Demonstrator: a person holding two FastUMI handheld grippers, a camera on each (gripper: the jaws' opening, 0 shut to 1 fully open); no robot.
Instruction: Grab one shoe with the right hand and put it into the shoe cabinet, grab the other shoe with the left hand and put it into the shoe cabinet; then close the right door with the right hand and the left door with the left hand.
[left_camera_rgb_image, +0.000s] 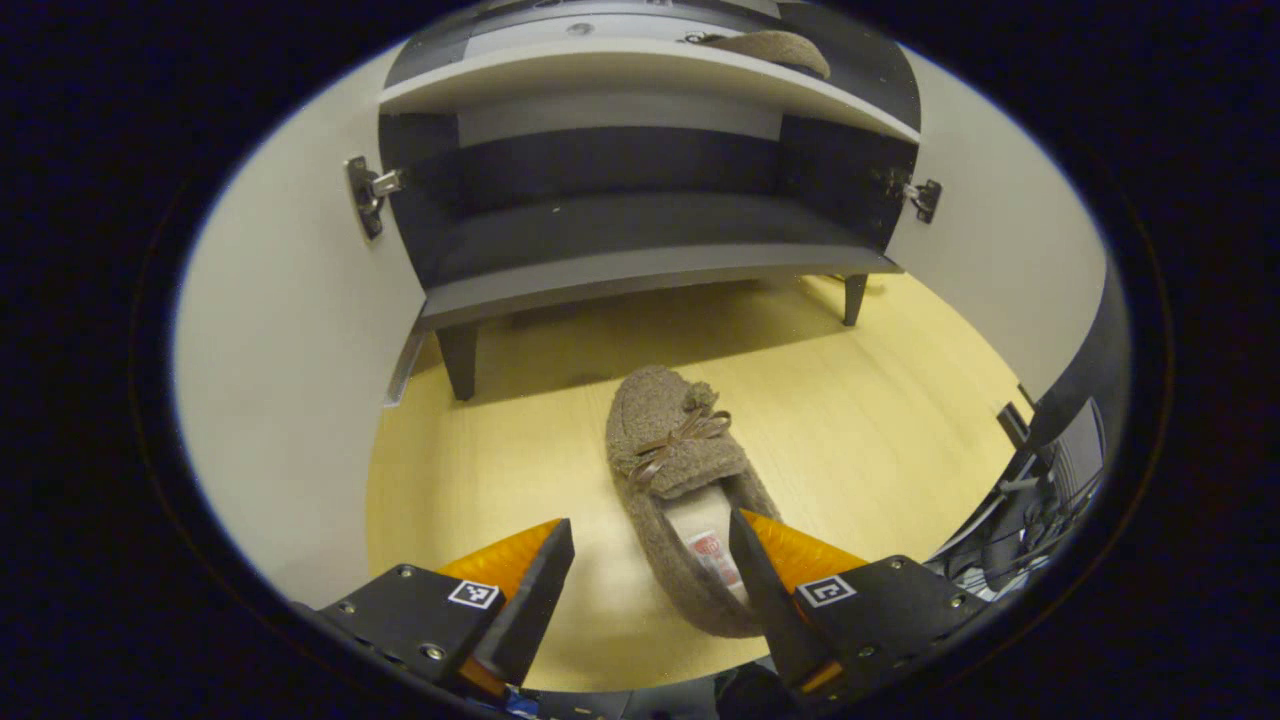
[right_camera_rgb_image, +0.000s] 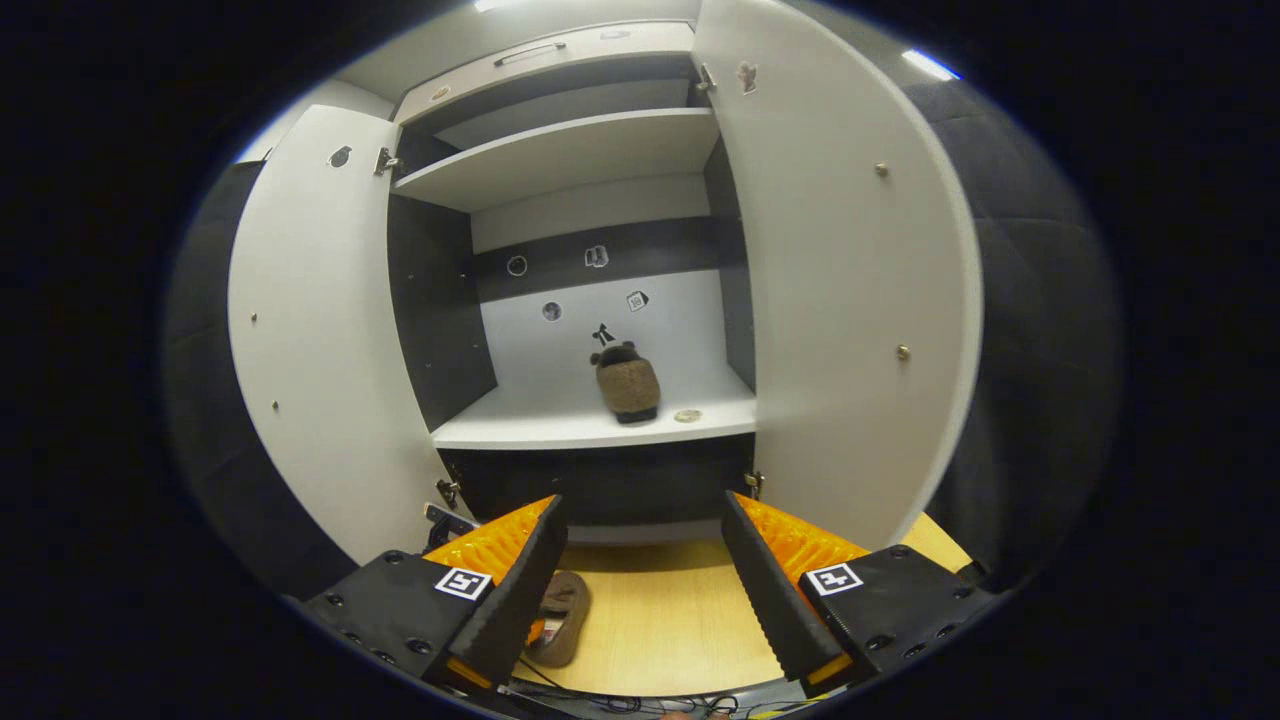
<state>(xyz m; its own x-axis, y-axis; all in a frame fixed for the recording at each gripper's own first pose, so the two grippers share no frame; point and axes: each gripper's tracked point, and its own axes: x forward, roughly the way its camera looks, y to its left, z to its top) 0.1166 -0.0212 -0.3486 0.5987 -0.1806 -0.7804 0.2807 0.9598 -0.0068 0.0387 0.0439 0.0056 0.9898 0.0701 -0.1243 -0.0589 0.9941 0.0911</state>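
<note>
- One shoe cabinet (right_camera_rgb_image: 590, 400) was seen ahead of both grippers, with two doors, both swung wide open: the left door (right_camera_rgb_image: 320, 330) and the right door (right_camera_rgb_image: 850, 300) in the right gripper view.
- Two shelves were counted inside in the right gripper view, an upper shelf (right_camera_rgb_image: 560, 160) and a middle shelf (right_camera_rgb_image: 600, 425); a dark bottom board (left_camera_rgb_image: 640, 270) was seen in the left gripper view, raised on legs above the wooden floor (left_camera_rgb_image: 880, 440).
- Two shoes were counted, both brown and fuzzy.
- One shoe on the floor (left_camera_rgb_image: 680, 490) was seen lying just ahead of the left gripper (left_camera_rgb_image: 650, 560), its long axis running away from the gripper, toe and bow toward the cabinet, heel nearest; its heel end lay beside the right-hand finger, and contact could not be told.
- The shoe on the shelf (right_camera_rgb_image: 627, 383) was seen well ahead of the right gripper (right_camera_rgb_image: 640, 560), resting on the middle shelf near its front edge, its long axis running front to back.
- The left gripper's fingers were held wide apart, with nothing clamped.
- The right gripper's fingers were likewise spread wide, with nothing between them.
</note>
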